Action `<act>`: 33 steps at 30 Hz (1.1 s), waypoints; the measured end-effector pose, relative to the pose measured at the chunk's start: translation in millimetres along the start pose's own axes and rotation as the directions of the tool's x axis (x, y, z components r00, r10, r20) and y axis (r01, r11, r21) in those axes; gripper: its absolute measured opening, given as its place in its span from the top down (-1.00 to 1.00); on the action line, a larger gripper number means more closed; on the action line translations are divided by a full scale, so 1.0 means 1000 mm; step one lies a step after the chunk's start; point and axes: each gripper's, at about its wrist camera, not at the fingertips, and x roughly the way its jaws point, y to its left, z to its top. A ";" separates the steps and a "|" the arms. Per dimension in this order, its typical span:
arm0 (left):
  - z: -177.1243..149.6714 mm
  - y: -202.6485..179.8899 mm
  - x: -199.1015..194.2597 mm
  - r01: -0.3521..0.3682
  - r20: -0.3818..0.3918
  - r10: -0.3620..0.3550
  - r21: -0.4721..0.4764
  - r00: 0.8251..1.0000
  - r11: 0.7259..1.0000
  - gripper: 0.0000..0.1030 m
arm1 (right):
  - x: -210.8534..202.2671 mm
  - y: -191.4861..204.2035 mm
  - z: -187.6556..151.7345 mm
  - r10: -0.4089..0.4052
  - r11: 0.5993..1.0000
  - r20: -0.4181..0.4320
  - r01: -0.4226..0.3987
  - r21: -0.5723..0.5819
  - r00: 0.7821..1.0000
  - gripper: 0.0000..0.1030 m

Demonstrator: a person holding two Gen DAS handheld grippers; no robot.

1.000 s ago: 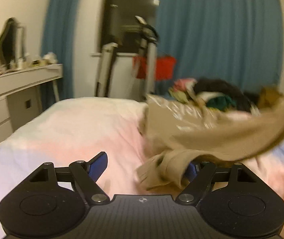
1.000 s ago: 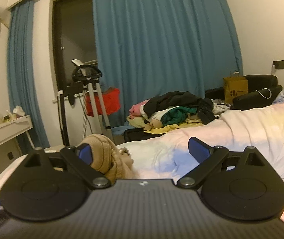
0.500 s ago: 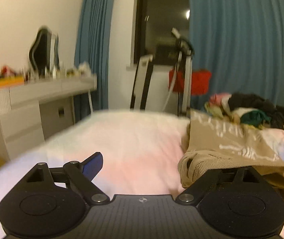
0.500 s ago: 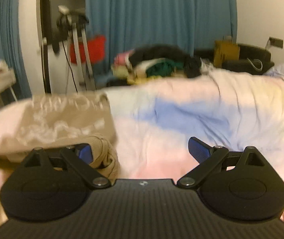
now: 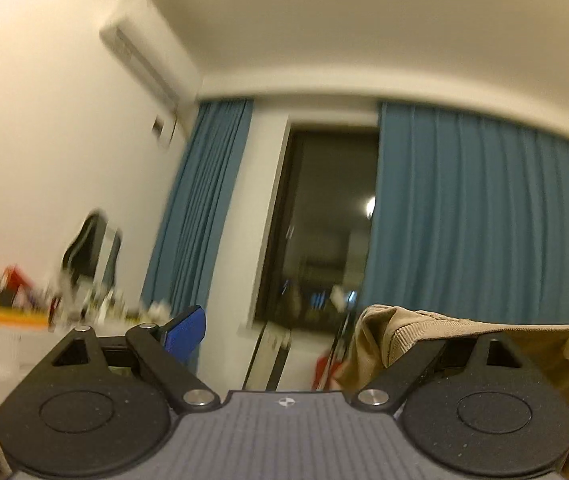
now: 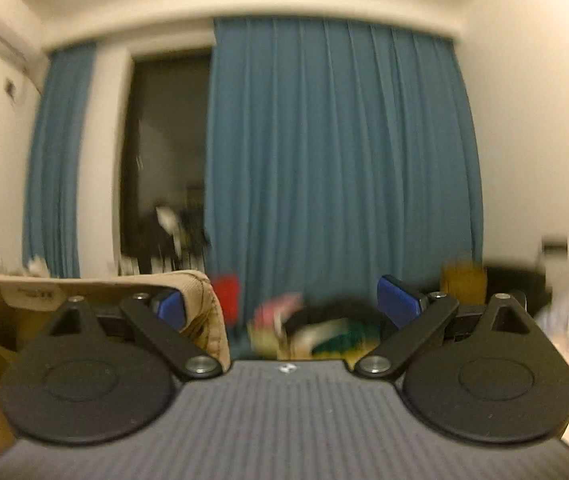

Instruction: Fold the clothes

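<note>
We hold the tan garment (image 5: 436, 322) aloft, stretched between our two tools against the blue curtains (image 6: 336, 160). The left gripper (image 5: 308, 330) and right gripper (image 6: 288, 306) both stand wide, cloth merely draped over one finger of each, its hem hidden from view. The risk, as we judge it: with no pinch on the fabric, a quick swing could slide it off and undo any fold.

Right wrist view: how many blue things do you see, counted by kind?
Blue curtain panels: 2
Blue finger pads: 2
Total: 4
</note>
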 end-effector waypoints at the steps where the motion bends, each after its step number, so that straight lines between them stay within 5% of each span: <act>1: 0.025 0.000 -0.004 0.010 0.028 -0.010 -0.007 1.000 1.000 -0.79 | -0.008 -0.001 0.025 0.016 1.000 0.029 -0.017 0.001 0.999 -0.88; 4: 0.101 0.000 -0.017 0.040 0.110 -0.037 -0.026 0.993 0.999 -0.84 | -0.036 -0.006 0.091 0.063 0.998 0.105 -0.063 -0.004 0.993 -0.88; 10: 0.194 -0.003 -0.050 0.132 0.103 -0.130 -0.016 0.986 0.991 -0.90 | -0.090 -0.015 0.178 0.092 0.995 0.239 -0.081 -0.055 0.967 -0.89; 15: 0.206 -0.008 -0.054 0.180 0.028 -0.179 -0.046 0.983 0.983 -0.92 | -0.096 -0.022 0.190 0.099 0.995 0.210 -0.092 -0.045 0.973 -0.89; 24: 0.056 -0.010 0.048 0.186 -0.264 -0.210 -0.113 0.941 0.976 -0.93 | -0.023 -0.009 0.086 0.076 0.995 -0.051 -0.079 -0.064 0.996 -0.90; 26: 0.022 -0.016 0.082 0.164 -0.323 -0.195 -0.120 0.926 0.979 -0.93 | 0.013 -0.005 0.058 0.073 0.995 -0.127 -0.080 -0.051 0.989 -0.90; 33: -0.074 -0.050 0.229 0.083 -0.370 -0.100 -0.060 0.924 0.995 -0.93 | 0.169 0.028 -0.027 0.009 0.998 -0.253 -0.024 -0.058 0.968 -0.89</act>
